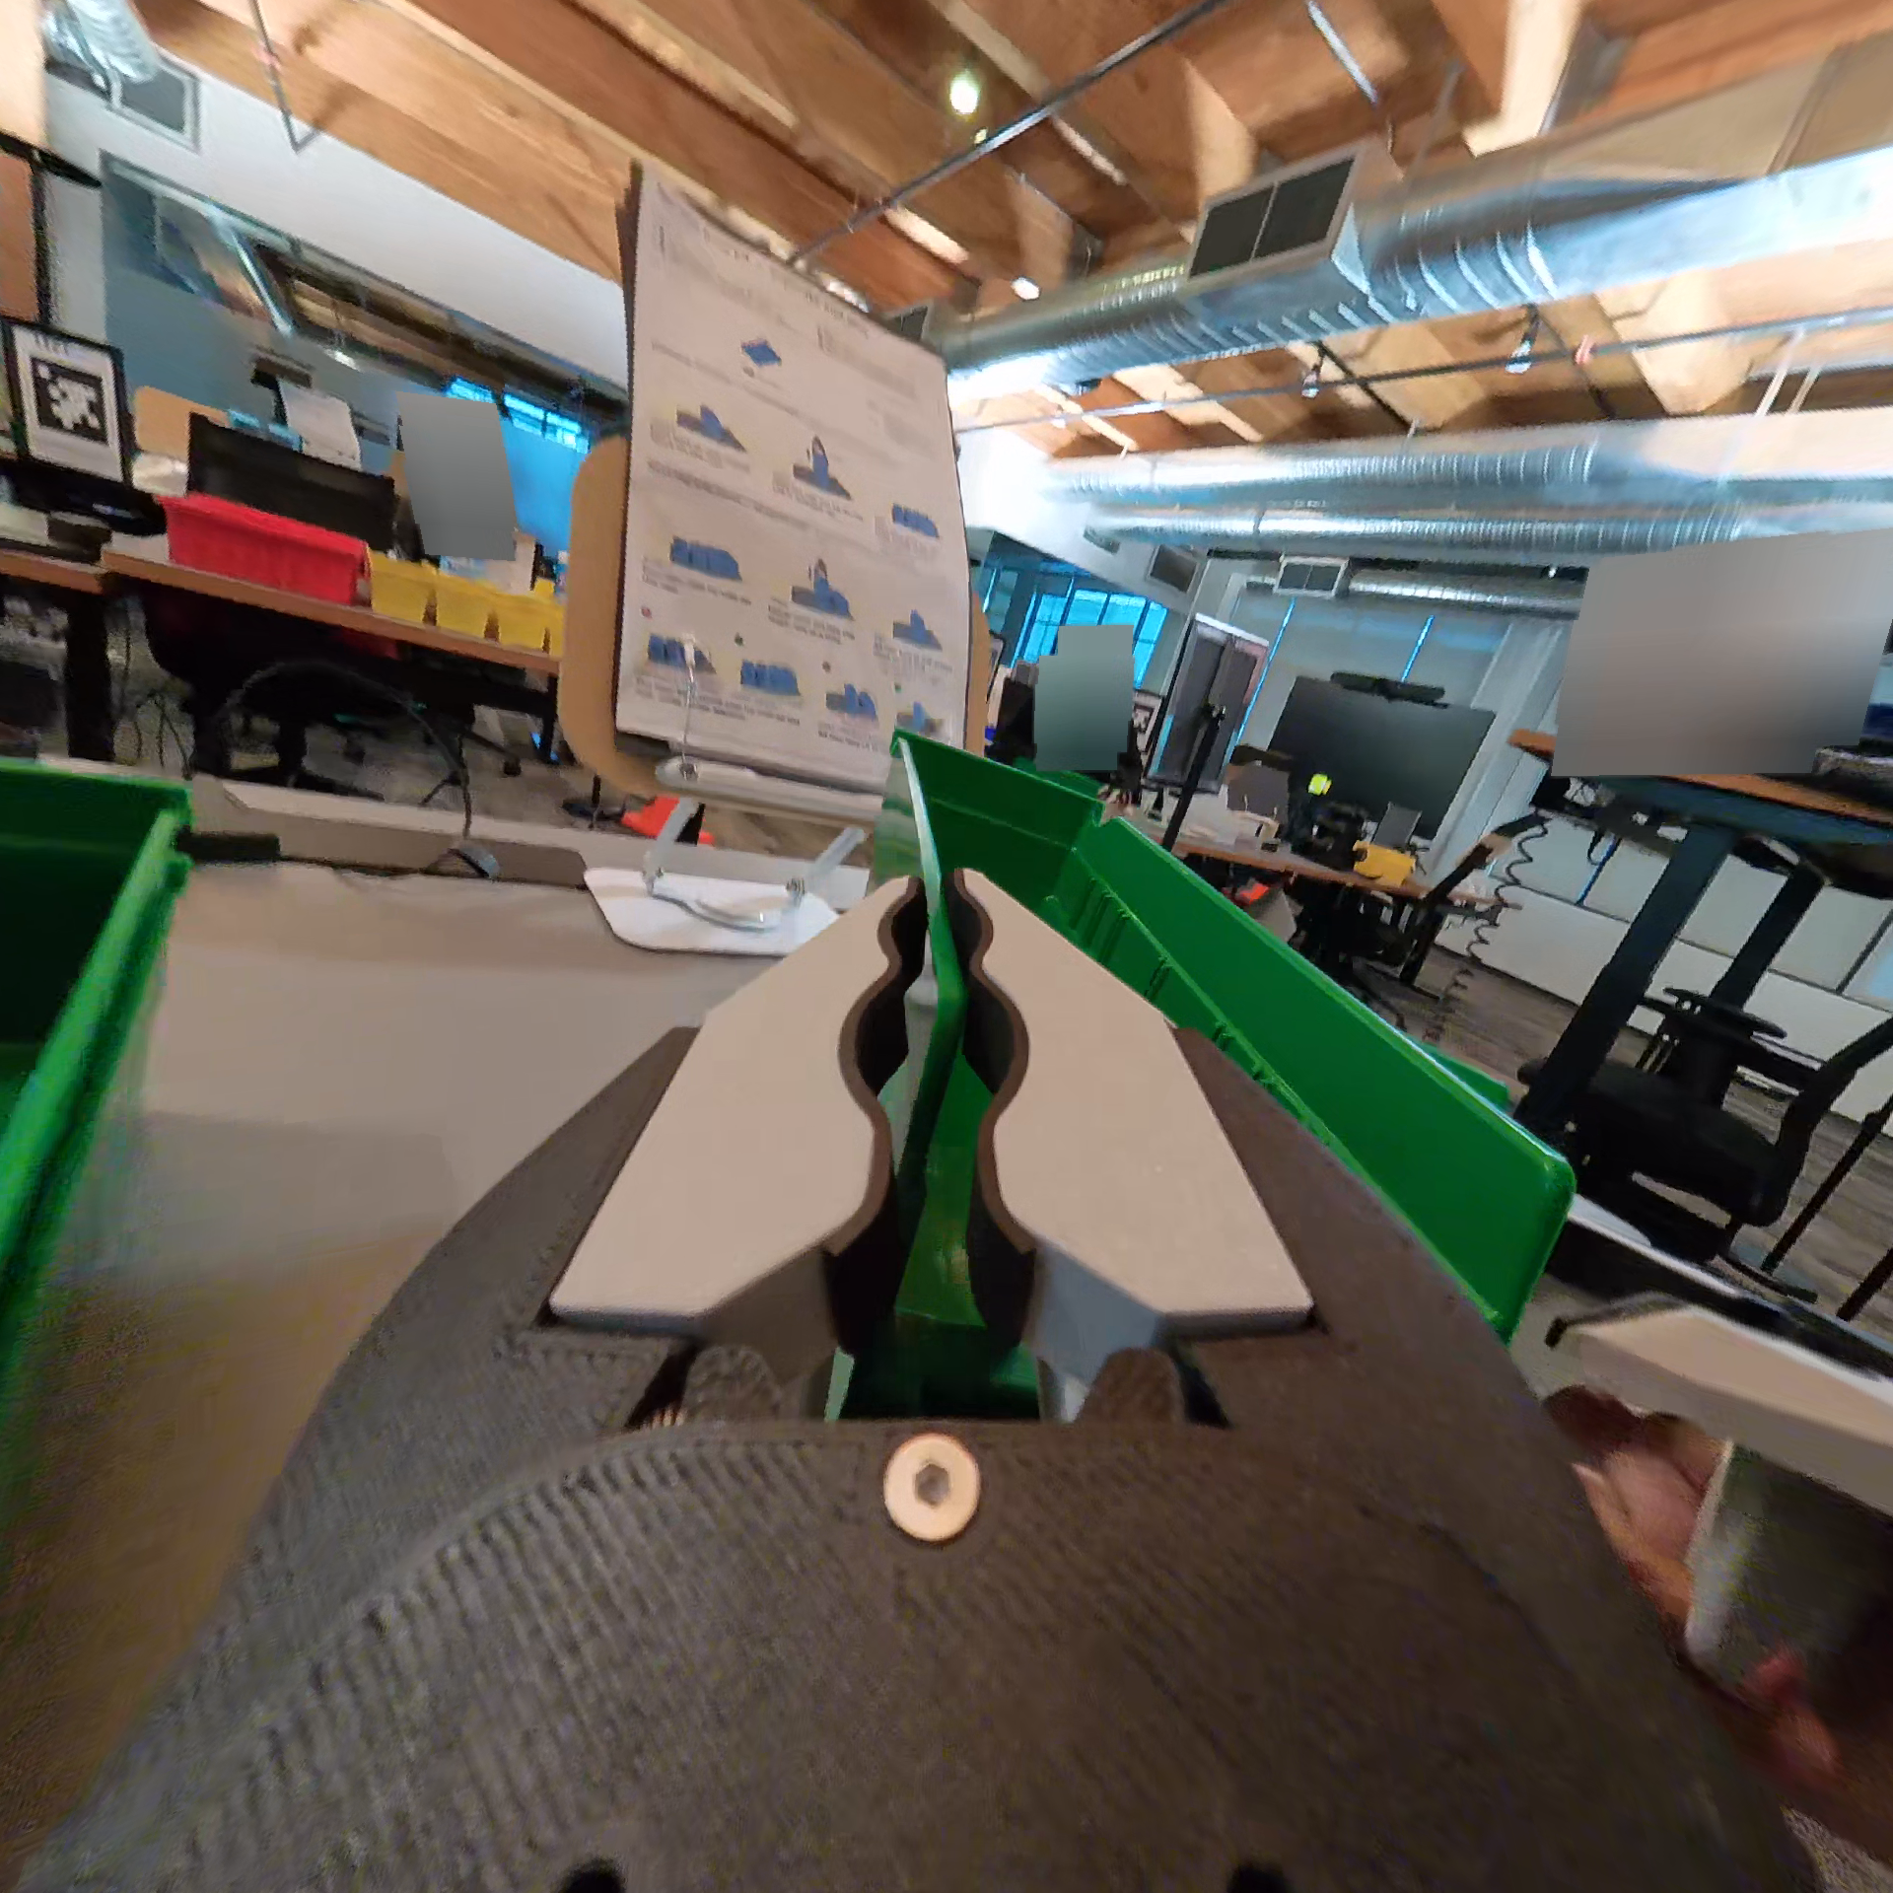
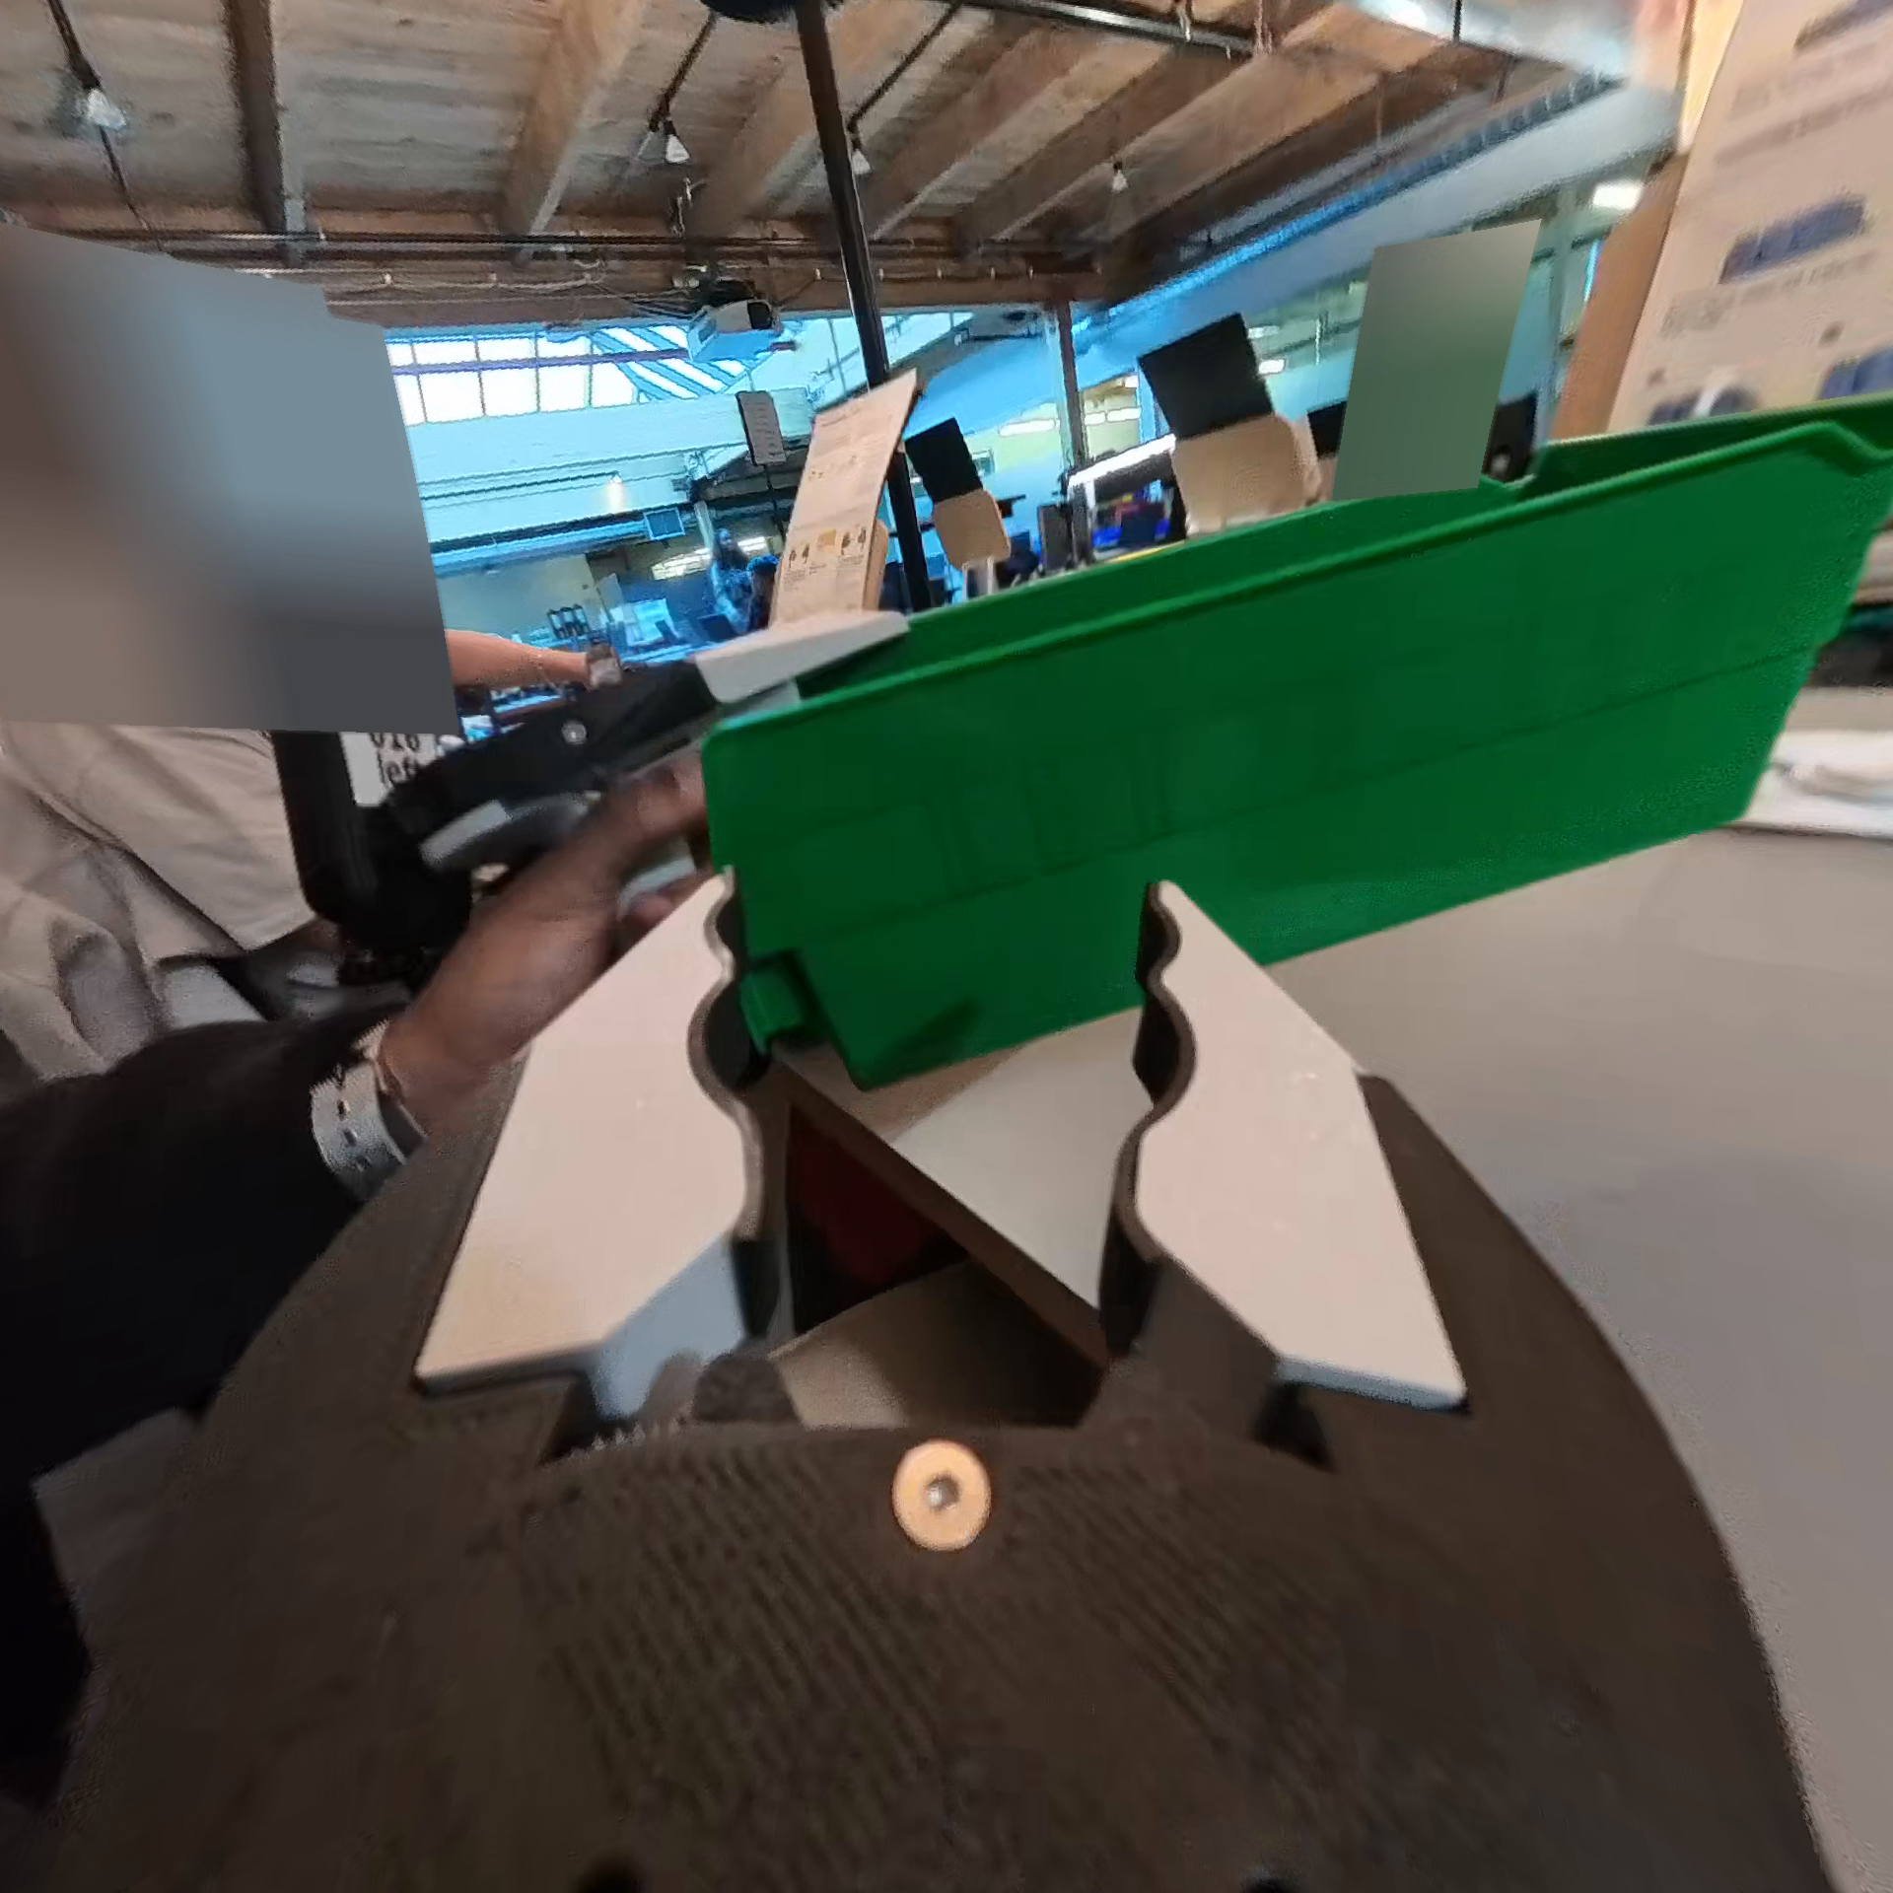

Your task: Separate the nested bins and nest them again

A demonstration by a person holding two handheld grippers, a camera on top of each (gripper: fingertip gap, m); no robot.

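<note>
Item count, both views combined:

Green bins — two. One bin (image 1: 1280,1004) is raised and tilted; the second bin (image 1: 72,983) sits at the left edge of the surface (image 1: 410,1004).

Grippers — two: left gripper (image 1: 937,922) and right gripper (image 2: 937,922), each with two fingers.

Instruction sheets on stands — one nearby (image 1: 789,512).

Background bins on a far desk — one red (image 1: 261,548), several yellow (image 1: 466,604); exact yellow count unclear.

Both bins are the same solid bright green, the tilted bin (image 1: 1280,983) and the second bin (image 1: 72,983) over on the left. Gripper fingers (image 1: 758,1117) are pale grey with black inner edges, on ribbed charcoal bodies. Tabletop (image 1: 410,1024) is plain grey. Far left there's a red tub (image 1: 266,548) beside yellow tubs (image 1: 461,604).
</note>
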